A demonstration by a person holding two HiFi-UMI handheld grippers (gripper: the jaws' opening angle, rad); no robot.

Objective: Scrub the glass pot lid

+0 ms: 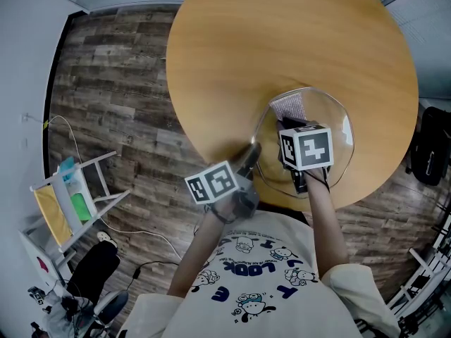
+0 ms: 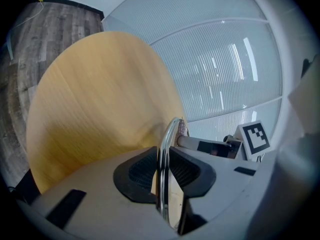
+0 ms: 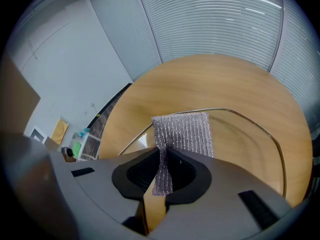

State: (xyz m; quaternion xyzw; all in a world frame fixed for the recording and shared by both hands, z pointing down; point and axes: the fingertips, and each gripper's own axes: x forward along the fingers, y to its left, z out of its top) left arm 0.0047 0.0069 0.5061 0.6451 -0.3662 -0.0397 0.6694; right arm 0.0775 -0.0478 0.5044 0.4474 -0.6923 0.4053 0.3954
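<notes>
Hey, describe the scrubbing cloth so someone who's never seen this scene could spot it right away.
Find the round wooden table, then the clear glass pot lid at its edge nearest the person. The cloth is the small grey rectangle over that lid, pinched between the fingers of the right gripper. It is the only soft, ribbed mesh thing there.

We see: glass lid (image 2: 165,149) clear, silver rim, between black ribbed pads (image 2: 142,171) of left gripper (image 2: 164,170). Cloth (image 3: 182,134) in right gripper (image 3: 162,173) silver-grey ribbed mesh. Table (image 1: 282,41) beneath both tan woodgrain. Marker cubes (image 1: 306,148) white, black squares.
</notes>
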